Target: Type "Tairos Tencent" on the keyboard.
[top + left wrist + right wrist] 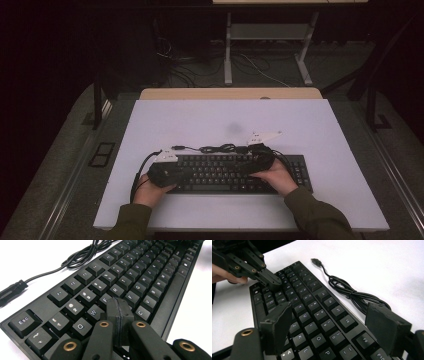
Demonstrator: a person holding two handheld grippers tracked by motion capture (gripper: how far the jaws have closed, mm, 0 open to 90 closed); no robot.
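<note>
High view: dim overall, room beyond the far edge of the desk (310, 125) nearly black, corners falling into darkness; the white desk top takes a flat, greyish light, with a faint smudge of shadow near its middle. Detail soft, grainy. Both gripper views much brighter: the desk surface washes out to near pure white. Keyboard (130, 272) sharp at mid-range, its far end blurred, key legends glowing slightly. Jaws closest to each lens soft, out of focus.
</note>
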